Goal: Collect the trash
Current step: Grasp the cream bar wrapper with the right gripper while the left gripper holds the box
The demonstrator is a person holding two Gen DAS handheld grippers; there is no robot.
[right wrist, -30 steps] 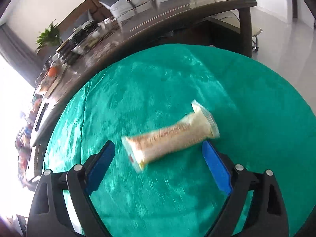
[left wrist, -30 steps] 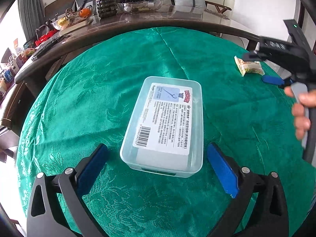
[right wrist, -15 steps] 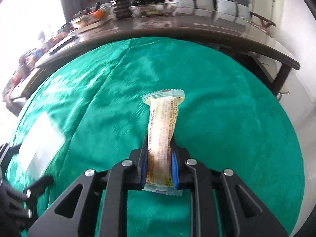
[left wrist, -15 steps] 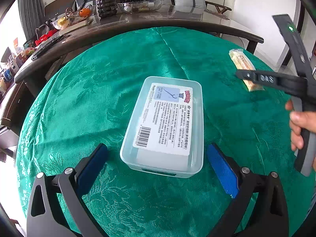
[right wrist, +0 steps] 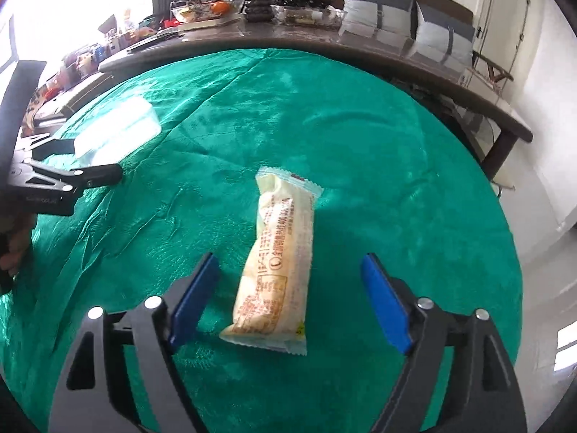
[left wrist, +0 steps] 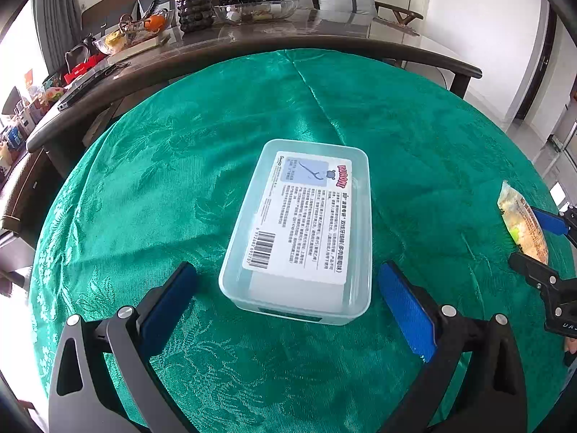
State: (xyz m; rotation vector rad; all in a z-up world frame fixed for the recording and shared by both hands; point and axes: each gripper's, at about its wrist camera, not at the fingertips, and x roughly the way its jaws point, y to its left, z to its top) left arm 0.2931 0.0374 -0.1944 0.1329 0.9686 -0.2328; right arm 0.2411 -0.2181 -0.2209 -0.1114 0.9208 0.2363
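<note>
A cream snack wrapper [right wrist: 277,263] lies between the open fingers of my right gripper [right wrist: 288,299], over the green tablecloth [right wrist: 396,166]; the pads do not touch it. It also shows at the right edge of the left wrist view [left wrist: 523,227], between the right gripper's fingers [left wrist: 530,241]. A clear plastic box [left wrist: 306,231] with a white printed label sits mid-table. My left gripper [left wrist: 288,306] is open and empty, its blue pads on either side of the box's near end. The box shows blurred at the left of the right wrist view [right wrist: 119,130].
A long dark table [left wrist: 252,39] stands behind the round one, carrying a plant, glass fruit bowls and clutter. Grey cushions [right wrist: 396,7] line the back wall. The round table's right edge drops to white floor [right wrist: 541,216].
My right gripper was shut on the wrapper half a second ago; its fingers are now wide open with the wrapper loose between them. The left gripper and box have not moved.
</note>
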